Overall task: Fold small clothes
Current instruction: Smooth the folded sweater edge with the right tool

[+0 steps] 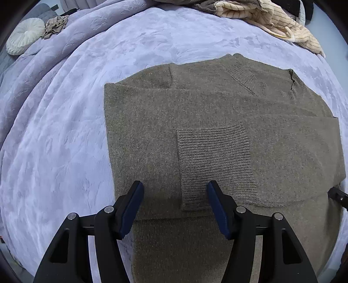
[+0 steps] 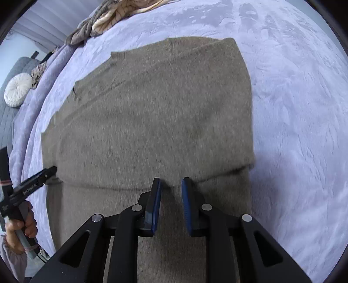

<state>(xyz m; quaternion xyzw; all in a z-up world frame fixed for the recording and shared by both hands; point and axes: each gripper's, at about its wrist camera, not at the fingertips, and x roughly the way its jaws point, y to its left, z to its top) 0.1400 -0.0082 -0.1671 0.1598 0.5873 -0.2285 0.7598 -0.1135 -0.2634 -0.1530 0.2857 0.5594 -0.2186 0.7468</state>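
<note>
Nearest the lens, the left gripper [image 1: 175,196] hangs over the near part of the sweater [image 1: 217,135], jaws standing well apart with nothing between the pads; it is released. Right gripper [image 2: 171,191] likewise points down at the knit, jaws parted by a narrower gap, empty, not pressing cloth.

Bed cover [image 1: 54,141]: lilac plush, carrying everything. Unsorted garments [image 1: 271,19] lie heaped at its far edge; a round white cushion [image 1: 24,36] and a crumpled beige item [image 1: 55,26] sit at its far left corner.

Sweater: olive-brown knit, lying flat toward the middle of the cover, collar [image 1: 245,76] toward the far edge. Both sides appear turned inward, giving straight left and right edges. A ribbed sleeve cuff [image 1: 213,161] lies on top of the body, near its centre. A crosswise fold line shows near the grippers, with the lower portion running on under them.

Assessment: sleeves and sides look done; the lengthwise fold, hem toward collar, seems outstanding, as does the far heap. A person's hand [image 2: 20,226] grips the left tool's handle.
</note>
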